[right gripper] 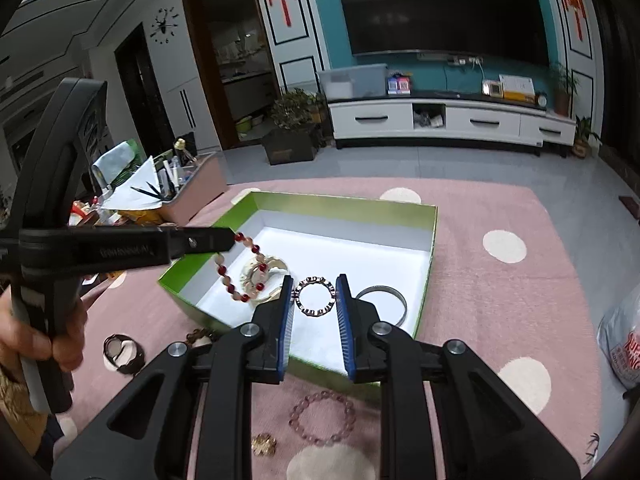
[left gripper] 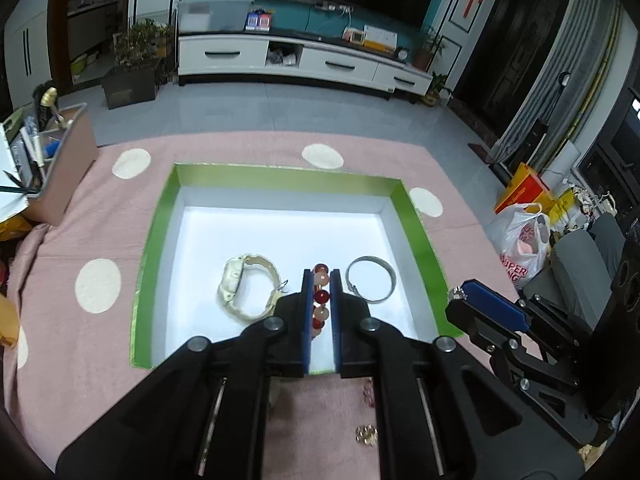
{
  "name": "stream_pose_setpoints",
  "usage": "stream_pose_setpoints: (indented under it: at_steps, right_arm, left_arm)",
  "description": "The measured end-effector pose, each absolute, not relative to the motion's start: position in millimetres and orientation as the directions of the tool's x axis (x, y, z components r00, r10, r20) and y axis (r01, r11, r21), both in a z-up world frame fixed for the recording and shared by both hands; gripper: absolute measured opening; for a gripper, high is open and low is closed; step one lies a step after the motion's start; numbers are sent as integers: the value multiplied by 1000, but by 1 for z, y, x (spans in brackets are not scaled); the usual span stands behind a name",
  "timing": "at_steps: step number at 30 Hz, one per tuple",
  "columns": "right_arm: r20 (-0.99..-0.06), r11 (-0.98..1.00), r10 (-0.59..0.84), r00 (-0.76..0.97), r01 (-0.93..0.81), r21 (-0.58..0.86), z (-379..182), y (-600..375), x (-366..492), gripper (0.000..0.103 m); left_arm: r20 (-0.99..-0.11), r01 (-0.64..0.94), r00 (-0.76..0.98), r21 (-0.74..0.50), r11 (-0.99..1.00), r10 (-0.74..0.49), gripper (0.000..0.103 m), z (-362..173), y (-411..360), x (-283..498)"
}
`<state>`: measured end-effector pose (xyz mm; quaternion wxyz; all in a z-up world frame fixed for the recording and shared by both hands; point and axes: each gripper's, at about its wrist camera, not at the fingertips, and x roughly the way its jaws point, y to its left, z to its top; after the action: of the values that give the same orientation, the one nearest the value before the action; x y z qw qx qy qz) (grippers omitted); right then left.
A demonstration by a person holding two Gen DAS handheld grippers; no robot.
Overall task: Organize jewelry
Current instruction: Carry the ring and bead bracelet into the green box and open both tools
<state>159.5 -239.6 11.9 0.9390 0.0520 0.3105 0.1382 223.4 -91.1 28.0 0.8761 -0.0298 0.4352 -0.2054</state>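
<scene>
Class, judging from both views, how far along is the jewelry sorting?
Done: cream watch and silver bangle lie in the green-rimmed box. In hand: left gripper holds a red bead bracelet, right gripper a metal link ring. Left: pink bead bracelet, gold trinket, dark watch.

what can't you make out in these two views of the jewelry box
- Left wrist view: the red bead bracelet shows only as a strip; the left gripper jaws cover the rest.
- Left wrist view: the piece in the right gripper is a tiny glint, nearly all hidden by its jaws.
- Right wrist view: the dark watch is blurred.
- Right wrist view: the silver bangle is partly behind the jaw.
</scene>
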Motion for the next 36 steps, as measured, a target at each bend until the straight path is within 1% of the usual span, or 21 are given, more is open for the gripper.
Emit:
stream_pose_setpoints:
  at_steps: [8,13,18,24,27,28,30,32,34,36]
  right_arm:
    - [-630,958,287,721,-206,200,-10,-237,191,21]
    - [-667,961,278,692,-192,201,-22,-238,202,21]
    - [-697,961,275,663,-182,207,-34,-236,210,21]
    - [-700,959,281,656,-163,232,-37,-238,212,22]
    - [-685,956,286,670,-156,247,-32,-243,209,24]
    - [-681,955,288,674,-154,252,-30,-246,208,27]
    - [-667,954,286,688,-143,262,-25,-252,203,33]
    - [-657,954,285,698,-137,268,-22,-256,199,34]
    - [-650,954,281,706,-135,266,-18,-259,193,36]
    - [-642,955,279,714,-139,260,-15,-259,184,39]
  left_arm:
    - [-801,320,461,-250,914,-381,7,-12,-109,250]
    - [-822,325,439,-231,917,-363,7,-28,-119,256]
    - [-835,329,445,-185,926,-324,7,-35,-121,256]
    - [-830,333,462,-164,929,-312,8,-32,-121,253]
    - [-823,334,472,-165,928,-317,13,-27,-118,252]
    - [-820,335,477,-163,928,-317,14,-25,-117,251]
    - [-814,336,485,-166,927,-321,22,-21,-116,248]
    - [-809,339,491,-164,926,-323,24,-18,-115,245]
    - [-804,341,500,-161,926,-323,28,-14,-114,241]
    - [-795,340,512,-160,927,-325,41,-9,-112,235]
